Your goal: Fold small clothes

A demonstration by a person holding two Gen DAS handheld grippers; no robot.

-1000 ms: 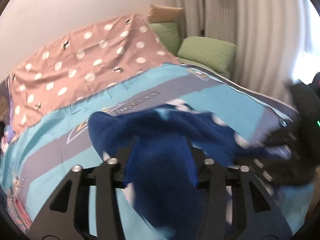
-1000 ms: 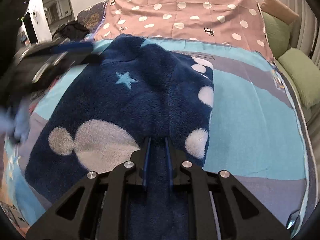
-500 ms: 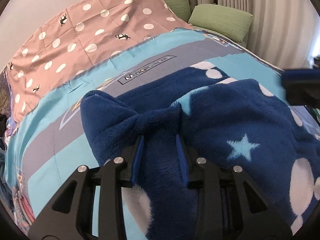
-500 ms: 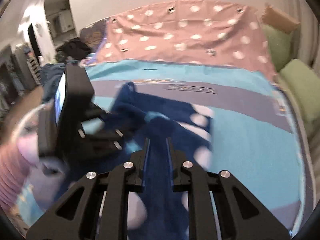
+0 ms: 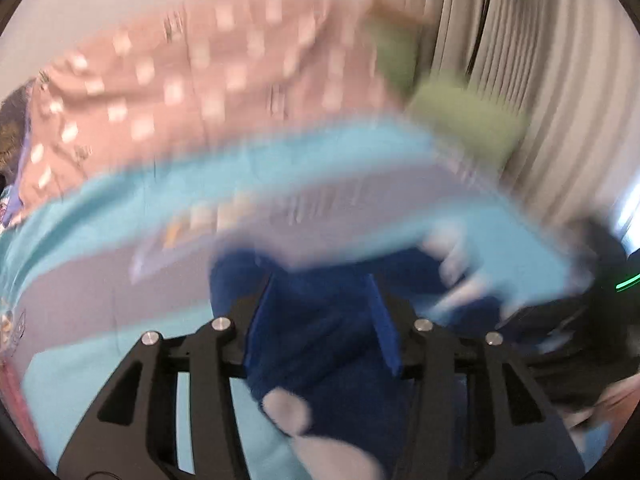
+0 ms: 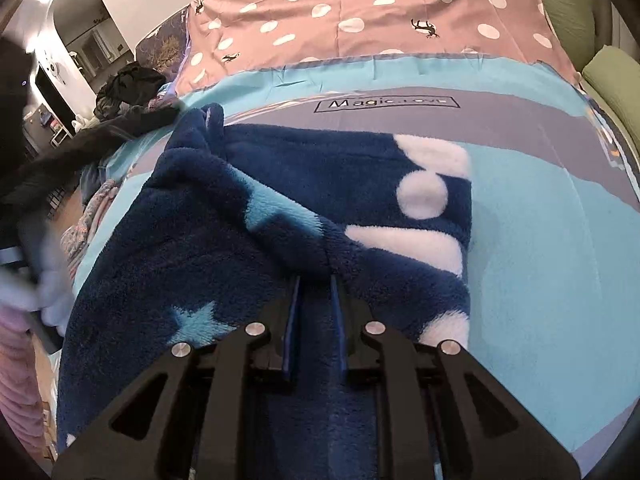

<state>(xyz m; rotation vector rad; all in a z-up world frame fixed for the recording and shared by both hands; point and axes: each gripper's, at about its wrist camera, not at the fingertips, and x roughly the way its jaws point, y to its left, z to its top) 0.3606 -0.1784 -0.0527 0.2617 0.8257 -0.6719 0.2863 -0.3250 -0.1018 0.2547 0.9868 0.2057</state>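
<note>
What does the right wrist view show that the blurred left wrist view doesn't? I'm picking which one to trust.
Only the right wrist view: sharp detail, namely the fleece garment's light blue star, the "Magic" label on the bedspread, and the right claw shut on a fleece fold.

Only the left wrist view: the pleated curtain, and the left claw opening with fleece between its fingers.

Both: the navy fleece garment, turquoise-and-grey bedspread, pink polka-dot sheet and green pillows.

turquoise-and-grey bedspread (image 6: 540, 248) printed "magic", pink polka-dot sheet (image 6: 360, 20) beyond it, green pillows (image 5: 468, 120) beside pleated curtain (image 5: 540, 80), dark clothes heap (image 6: 128, 84) at left.
</note>
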